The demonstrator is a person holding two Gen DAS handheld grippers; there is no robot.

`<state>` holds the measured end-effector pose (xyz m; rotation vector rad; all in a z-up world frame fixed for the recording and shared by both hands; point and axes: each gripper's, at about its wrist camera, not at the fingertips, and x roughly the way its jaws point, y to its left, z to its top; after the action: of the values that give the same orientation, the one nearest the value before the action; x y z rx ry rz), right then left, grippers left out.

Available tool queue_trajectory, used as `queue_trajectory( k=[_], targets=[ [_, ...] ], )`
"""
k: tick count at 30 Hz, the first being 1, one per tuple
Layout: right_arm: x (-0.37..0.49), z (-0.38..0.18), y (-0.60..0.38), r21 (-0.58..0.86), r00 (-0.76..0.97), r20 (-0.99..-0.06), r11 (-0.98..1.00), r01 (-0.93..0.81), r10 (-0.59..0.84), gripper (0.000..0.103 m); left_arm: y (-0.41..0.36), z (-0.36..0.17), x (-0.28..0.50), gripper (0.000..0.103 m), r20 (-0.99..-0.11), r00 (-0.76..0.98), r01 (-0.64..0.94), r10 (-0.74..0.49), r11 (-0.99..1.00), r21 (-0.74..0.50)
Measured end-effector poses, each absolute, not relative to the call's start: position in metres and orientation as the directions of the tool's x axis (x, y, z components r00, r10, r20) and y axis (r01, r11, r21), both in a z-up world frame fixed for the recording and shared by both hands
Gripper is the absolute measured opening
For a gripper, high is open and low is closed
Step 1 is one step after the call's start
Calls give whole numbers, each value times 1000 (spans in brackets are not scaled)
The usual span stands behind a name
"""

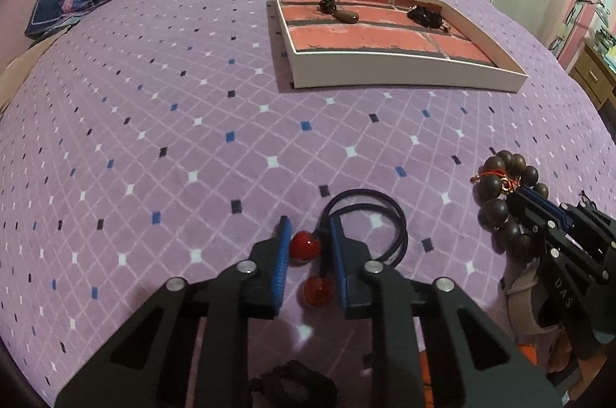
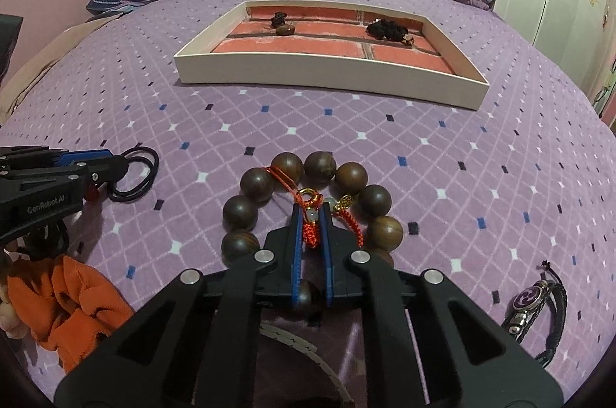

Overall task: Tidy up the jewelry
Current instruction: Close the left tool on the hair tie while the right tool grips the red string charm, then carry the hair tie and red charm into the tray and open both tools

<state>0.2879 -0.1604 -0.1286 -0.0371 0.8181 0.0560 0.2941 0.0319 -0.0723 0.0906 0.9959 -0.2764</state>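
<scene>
We see a bed [image 1: 154,123] covered in soft purple fleece with a white diamond lattice and small blue, black and white squares. On it lies a shallow rectangular tray [image 2: 327,76] with cream walls and a brick-printed floor; inside, toward its far side, rest a dark cord with a brown teardrop pendant [image 1: 340,13] and, to the right, a bundle of black cord [image 1: 423,15].

Nearer to us, the left gripper [image 1: 308,234] angles down at a black elastic hair tie [image 1: 369,215] bearing two glossy red heart charms [image 1: 304,244]. Its ribbed blue fingers [image 1: 283,254] stand narrow, the upper heart between them; we cannot tell whether they press it.

The right gripper [image 2: 311,215] also tilts downward, its fingers drawn nearly together on the red knotted cord [image 2: 311,232] of a bracelet of large round wooden beads [image 2: 287,167], which lies in a ring on the bed around the fingertips.

An orange ribbed scrunchie [image 2: 69,296] lies at lower left of the right view, and a black braided bracelet with a purple oval medallion [image 2: 533,304] at lower right.
</scene>
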Motion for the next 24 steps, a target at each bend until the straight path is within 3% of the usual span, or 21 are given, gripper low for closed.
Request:
queue_trajectory(
  k=[24],
  targets=[
    [298, -77, -188, 27, 755, -655, 999, -37, 46, 9, 39, -25, 301, 19, -770, 588, 249, -248, 961, -119]
  ],
)
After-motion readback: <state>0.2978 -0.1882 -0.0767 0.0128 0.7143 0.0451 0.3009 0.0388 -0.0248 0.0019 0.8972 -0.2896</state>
